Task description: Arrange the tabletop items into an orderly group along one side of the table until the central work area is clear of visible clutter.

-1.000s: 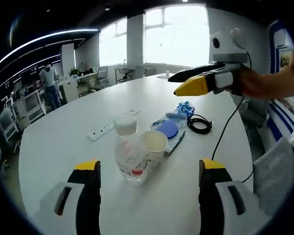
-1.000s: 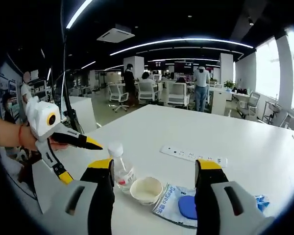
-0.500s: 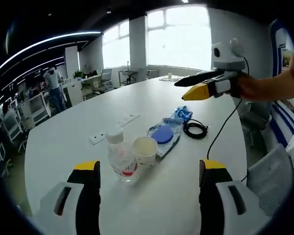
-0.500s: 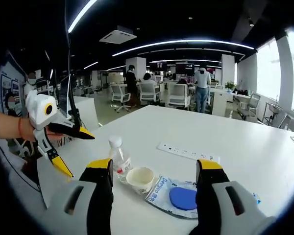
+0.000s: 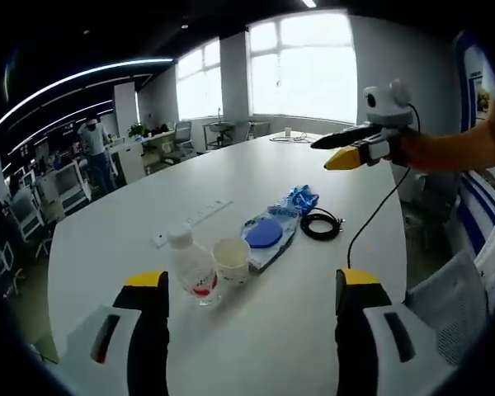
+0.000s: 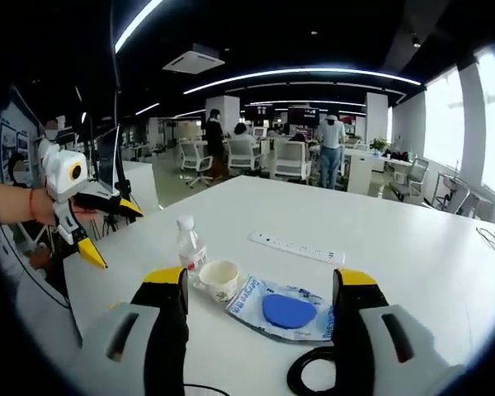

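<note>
Nearest to the left hand-held gripper (image 5: 249, 293), whose jaws stood wide apart with nothing between them, was bare white worktop (image 5: 280, 330). Just beyond, a little to the left of its centre line, stood a clear plastic bottle (image 5: 192, 272) with a white cap, upright, and a paper cup (image 5: 231, 261) close against the bottle's right side. Past the cup lay a flat plastic packet (image 5: 272, 235) with a blue disc on it, its long axis running away and to the right, ending near a crumpled blue wrapper (image 5: 300, 199). A coiled black cable (image 5: 318, 223) lay just to the right of the packet, and a white power strip (image 5: 194, 222) lay to its left, apart from the rest.

The right hand-held gripper (image 6: 260, 289) was likewise wide open and held nothing. From its side the cable (image 6: 313, 371) was nearest, between the jaws' bases, then the packet (image 6: 285, 305) straight ahead, then cup (image 6: 219, 279) and bottle (image 6: 190, 247) off to the left, with the power strip (image 6: 295, 247) farther back.

The row ran roughly from one gripper toward the other. The left was likely nearer the bottle and cup, the right nearer the cable and packet.
</note>
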`<state>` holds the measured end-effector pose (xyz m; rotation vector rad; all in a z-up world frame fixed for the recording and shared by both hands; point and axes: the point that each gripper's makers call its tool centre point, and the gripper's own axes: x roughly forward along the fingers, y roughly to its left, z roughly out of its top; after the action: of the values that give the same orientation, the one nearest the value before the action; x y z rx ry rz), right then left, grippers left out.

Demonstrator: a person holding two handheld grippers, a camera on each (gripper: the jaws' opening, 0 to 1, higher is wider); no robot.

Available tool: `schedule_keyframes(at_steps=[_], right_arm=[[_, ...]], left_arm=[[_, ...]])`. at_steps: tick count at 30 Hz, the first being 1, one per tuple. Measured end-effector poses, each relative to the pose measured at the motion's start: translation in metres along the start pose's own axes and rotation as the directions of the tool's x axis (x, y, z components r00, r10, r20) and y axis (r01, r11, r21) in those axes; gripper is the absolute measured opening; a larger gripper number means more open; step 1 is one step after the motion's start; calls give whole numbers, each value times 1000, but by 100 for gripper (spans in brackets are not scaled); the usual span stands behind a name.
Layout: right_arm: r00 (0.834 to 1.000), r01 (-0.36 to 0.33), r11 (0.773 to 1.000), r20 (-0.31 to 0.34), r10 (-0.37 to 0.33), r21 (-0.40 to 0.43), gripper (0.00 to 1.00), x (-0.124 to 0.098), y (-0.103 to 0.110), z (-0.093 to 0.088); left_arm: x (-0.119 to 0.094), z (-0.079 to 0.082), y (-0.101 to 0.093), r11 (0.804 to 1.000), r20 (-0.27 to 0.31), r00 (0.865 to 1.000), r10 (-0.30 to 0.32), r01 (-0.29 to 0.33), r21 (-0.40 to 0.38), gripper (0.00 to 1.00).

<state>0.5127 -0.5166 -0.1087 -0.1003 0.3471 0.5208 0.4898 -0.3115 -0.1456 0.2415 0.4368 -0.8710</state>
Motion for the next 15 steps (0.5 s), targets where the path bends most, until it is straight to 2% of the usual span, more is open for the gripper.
schedule_keyframes(at_steps=[15], right_arm=[[998,42,999,-44,-42,-1,71,-66,-31,-31]], left_arm=[[-15,1,-31,1000,6,1000,20,-20,2,86]])
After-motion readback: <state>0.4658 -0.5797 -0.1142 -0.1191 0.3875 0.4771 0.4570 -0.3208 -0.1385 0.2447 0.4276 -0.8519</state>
